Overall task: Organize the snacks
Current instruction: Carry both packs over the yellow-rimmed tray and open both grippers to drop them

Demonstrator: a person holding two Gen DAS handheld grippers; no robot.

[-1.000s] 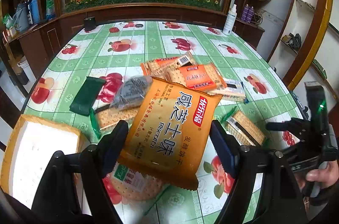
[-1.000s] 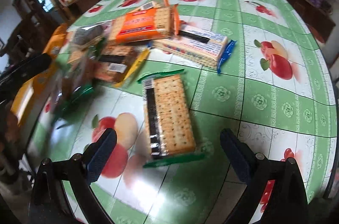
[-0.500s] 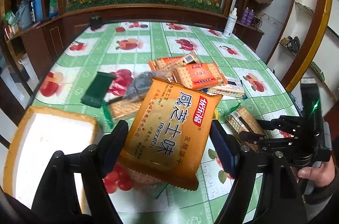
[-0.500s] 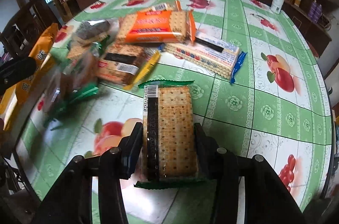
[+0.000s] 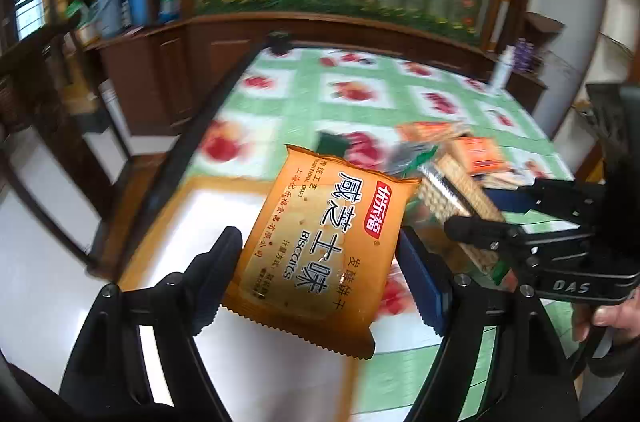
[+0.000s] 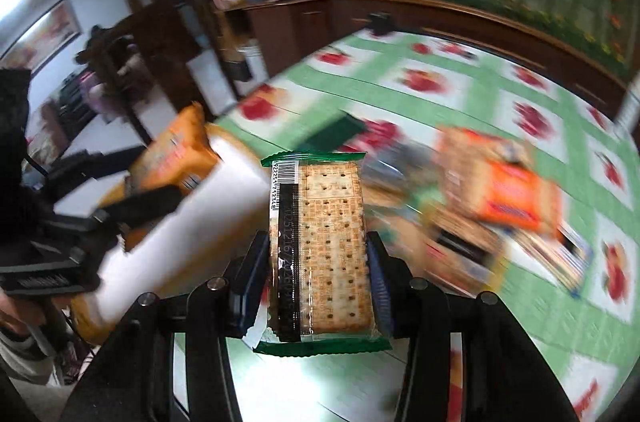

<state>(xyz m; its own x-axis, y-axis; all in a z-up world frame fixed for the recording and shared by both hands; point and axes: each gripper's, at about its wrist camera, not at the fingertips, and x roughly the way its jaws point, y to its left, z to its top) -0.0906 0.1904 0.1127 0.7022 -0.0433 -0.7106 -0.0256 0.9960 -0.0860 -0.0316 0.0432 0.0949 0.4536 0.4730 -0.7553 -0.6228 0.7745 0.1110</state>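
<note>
My left gripper (image 5: 320, 266) is shut on an orange biscuit bag (image 5: 324, 242) and holds it in the air above a white box with a tan rim (image 5: 224, 206). My right gripper (image 6: 320, 274) is shut on a clear cracker pack with green ends (image 6: 320, 242), lifted off the table. In the left wrist view the right gripper (image 5: 488, 218) and its cracker pack (image 5: 460, 198) hang just right of the orange bag. In the right wrist view the left gripper (image 6: 120, 182) with the orange bag (image 6: 176, 158) is over the box (image 6: 208, 214).
The round table has a green fruit-print cloth (image 6: 500, 94). A pile of snack packs lies at its middle, among them an orange cracker pack (image 6: 508, 182) and a dark green packet (image 6: 340, 130). A white bottle (image 5: 502, 70) stands at the far edge. Wooden cabinets (image 5: 168, 70) surround the table.
Both grippers have swung left toward the white box, each with its pack. The right gripper has lifted the cracker pack off the table. The views are blurred by motion.
</note>
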